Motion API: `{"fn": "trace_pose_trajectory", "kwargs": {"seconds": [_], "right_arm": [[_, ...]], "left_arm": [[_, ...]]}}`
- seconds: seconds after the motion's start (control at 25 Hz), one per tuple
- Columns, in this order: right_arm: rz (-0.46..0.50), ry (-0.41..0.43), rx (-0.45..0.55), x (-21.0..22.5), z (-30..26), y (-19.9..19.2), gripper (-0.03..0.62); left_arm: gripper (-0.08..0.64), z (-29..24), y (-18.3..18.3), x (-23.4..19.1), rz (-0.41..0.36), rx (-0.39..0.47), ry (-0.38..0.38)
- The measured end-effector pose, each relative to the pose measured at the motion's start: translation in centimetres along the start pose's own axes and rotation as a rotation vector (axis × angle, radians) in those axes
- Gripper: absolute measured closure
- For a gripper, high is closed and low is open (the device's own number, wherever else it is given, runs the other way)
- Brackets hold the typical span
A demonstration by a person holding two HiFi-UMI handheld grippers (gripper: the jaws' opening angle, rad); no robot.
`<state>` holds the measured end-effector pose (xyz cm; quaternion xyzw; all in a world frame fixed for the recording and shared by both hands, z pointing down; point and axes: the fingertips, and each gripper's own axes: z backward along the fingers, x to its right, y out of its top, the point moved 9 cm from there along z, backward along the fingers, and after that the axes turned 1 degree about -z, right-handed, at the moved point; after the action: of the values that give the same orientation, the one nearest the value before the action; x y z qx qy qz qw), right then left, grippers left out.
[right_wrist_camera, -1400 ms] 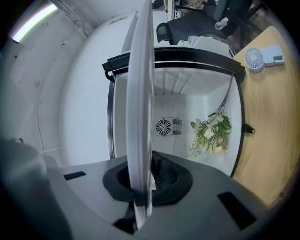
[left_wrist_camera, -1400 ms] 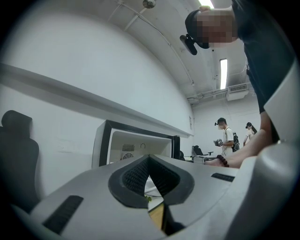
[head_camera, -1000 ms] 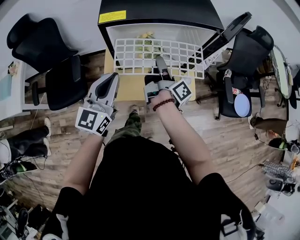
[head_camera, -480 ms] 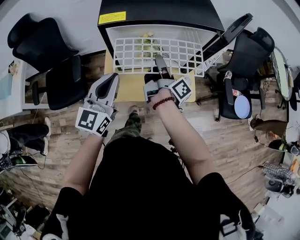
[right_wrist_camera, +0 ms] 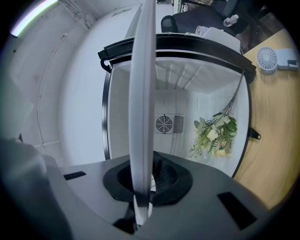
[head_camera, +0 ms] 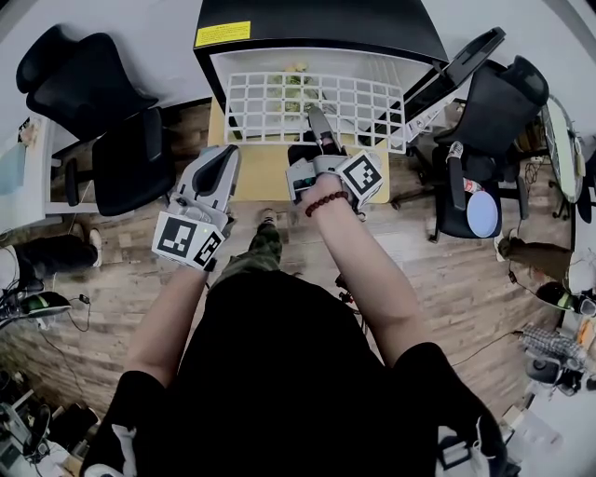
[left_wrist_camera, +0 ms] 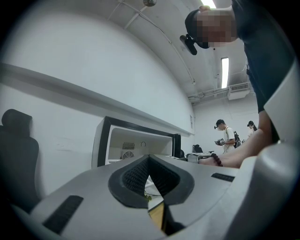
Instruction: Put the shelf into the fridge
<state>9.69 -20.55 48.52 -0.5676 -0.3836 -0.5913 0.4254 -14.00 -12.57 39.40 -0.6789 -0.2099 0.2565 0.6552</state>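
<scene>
White wire shelf (head_camera: 279, 102) sits clamped edge-on in the right gripper (head_camera: 318, 126) at the open fridge (head_camera: 317, 28) mouth. Left gripper (head_camera: 223, 160) hangs closed, empty.

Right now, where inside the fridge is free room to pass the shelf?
Free: the fridge cavity around the back-wall fan, away from the flowers. Crowded: the side where the flowers lie. The right gripper holds the shelf.
</scene>
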Motion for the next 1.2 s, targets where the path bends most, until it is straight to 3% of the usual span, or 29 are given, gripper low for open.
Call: {"fn": "trace_pose_trajectory", "kwargs": {"seconds": [0.72,1.2], "right_arm": [[0.016,-0.061,-0.144,-0.8,-1.0,1.4,0.553],[0.003,-0.057,-0.164,-1.0,-3.3,2.9,0.554]], "left_arm": [[0.541,-0.5,-0.7,-0.1,0.012,-0.008,-0.015],[0.541,-1.0,-0.7,-0.1,0.015,-0.015,-0.004]]}}
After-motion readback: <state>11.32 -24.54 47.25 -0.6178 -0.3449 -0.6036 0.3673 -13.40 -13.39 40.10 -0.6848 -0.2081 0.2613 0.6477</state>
